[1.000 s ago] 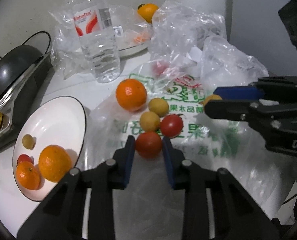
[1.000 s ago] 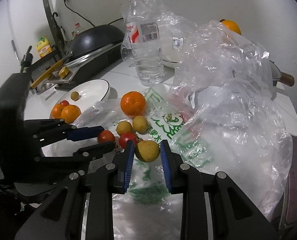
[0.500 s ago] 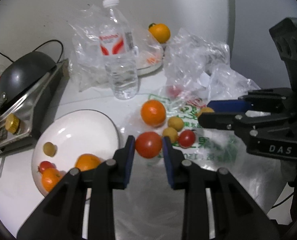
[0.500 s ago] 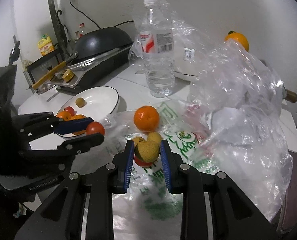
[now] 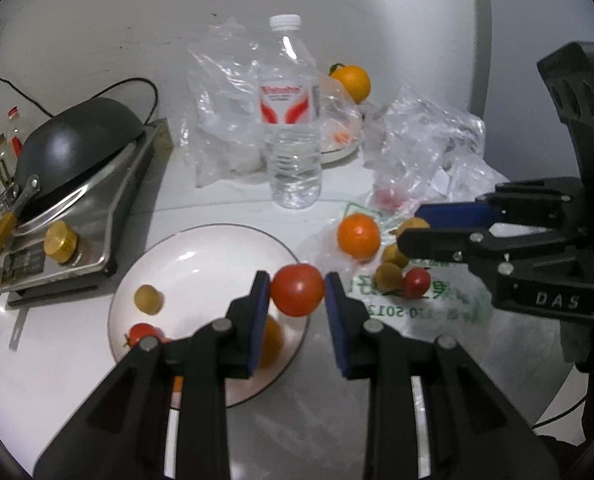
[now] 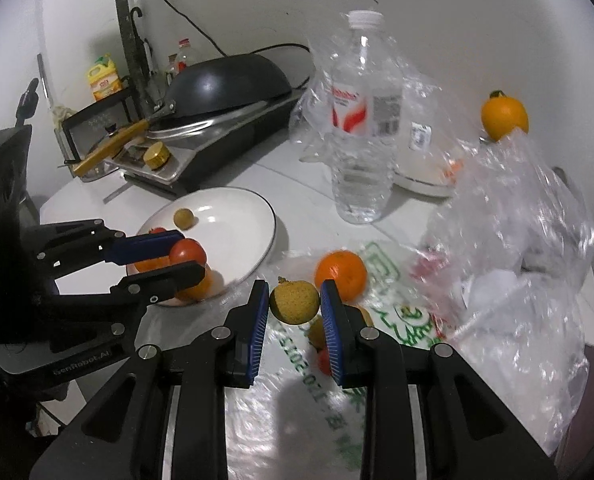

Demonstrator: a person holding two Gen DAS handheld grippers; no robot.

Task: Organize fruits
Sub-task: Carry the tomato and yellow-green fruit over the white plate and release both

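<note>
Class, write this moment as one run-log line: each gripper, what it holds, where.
left gripper: shut on tomato, over white plate | right gripper: shut on yellow-brown fruit, above printed bag

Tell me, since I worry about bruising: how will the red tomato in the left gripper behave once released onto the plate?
The tomato is round and smooth, so it will likely roll on the glossy plate. It probably bruises if dropped.

Right claw (image 5: 413, 228) body: "DAS" (white).
</note>
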